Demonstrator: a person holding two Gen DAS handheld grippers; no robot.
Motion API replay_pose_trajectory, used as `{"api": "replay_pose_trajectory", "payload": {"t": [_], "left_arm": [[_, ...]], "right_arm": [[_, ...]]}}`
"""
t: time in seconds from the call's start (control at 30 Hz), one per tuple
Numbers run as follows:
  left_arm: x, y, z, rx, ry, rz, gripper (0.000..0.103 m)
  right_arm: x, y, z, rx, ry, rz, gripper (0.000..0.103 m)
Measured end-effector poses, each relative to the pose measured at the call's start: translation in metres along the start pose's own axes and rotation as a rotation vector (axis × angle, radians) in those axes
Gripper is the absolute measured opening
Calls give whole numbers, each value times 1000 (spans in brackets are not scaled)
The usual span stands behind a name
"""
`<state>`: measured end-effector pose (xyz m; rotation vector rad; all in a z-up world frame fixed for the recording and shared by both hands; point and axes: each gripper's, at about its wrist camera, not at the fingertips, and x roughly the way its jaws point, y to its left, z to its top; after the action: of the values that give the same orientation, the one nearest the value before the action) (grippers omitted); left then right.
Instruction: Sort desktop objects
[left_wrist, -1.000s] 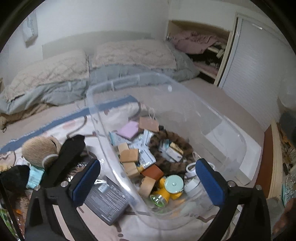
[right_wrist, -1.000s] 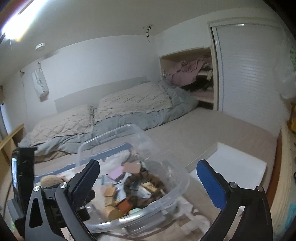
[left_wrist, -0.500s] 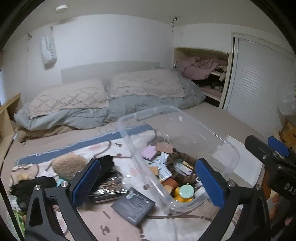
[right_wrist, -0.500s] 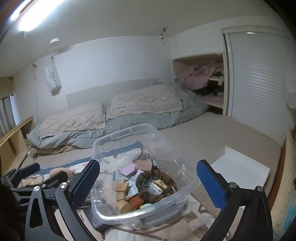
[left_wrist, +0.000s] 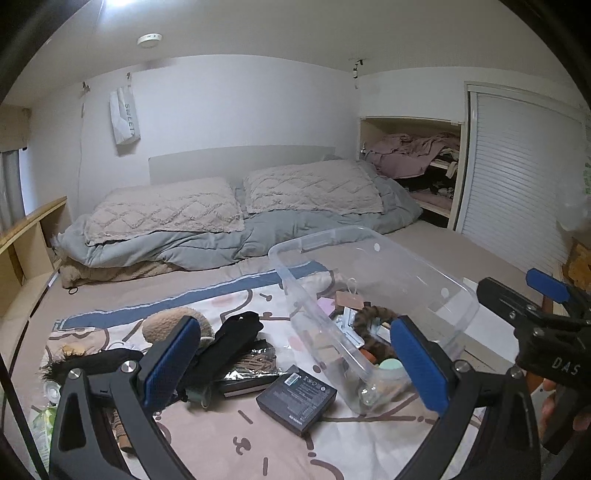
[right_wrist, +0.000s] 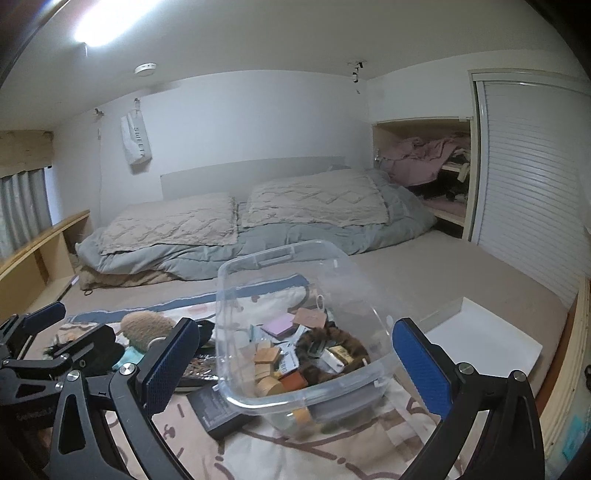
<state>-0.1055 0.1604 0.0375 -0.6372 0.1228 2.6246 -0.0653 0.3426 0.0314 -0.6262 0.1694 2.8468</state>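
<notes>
My left gripper (left_wrist: 295, 354) and right gripper (right_wrist: 295, 356) both gape wide, empty, above the clear plastic bin (right_wrist: 295, 317) on the patterned blanket (left_wrist: 229, 435).

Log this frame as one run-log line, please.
left gripper: open, empty | right gripper: open, empty | clear bin: partly filled | dark box: outside bin, on blanket

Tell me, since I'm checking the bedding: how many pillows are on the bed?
2: one pillow lies on the left by the headboard, the other pillow beside it on the right. Both rest on the grey duvet. More could be hidden underneath.
</notes>
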Motion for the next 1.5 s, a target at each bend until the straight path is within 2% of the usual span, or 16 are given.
{"api": "replay_pose_trajectory", "payload": {"t": [0.17,0.6,1.1,1.5], "left_arm": [[-11,2,-5,-11,11,-13,103],[-30,8,-20,0,15,13,103],[-32,10,-37,37,46,28,103],[-33,10,-43,55,54,37,103]], "right_arm": [[-8,3,-7,-12,10,11,103],[-27,3,-28,-30,26,-2,103],[-36,5,-47,-48,49,-16,103],[-40,7,-50,-53,45,-29,103]]}}
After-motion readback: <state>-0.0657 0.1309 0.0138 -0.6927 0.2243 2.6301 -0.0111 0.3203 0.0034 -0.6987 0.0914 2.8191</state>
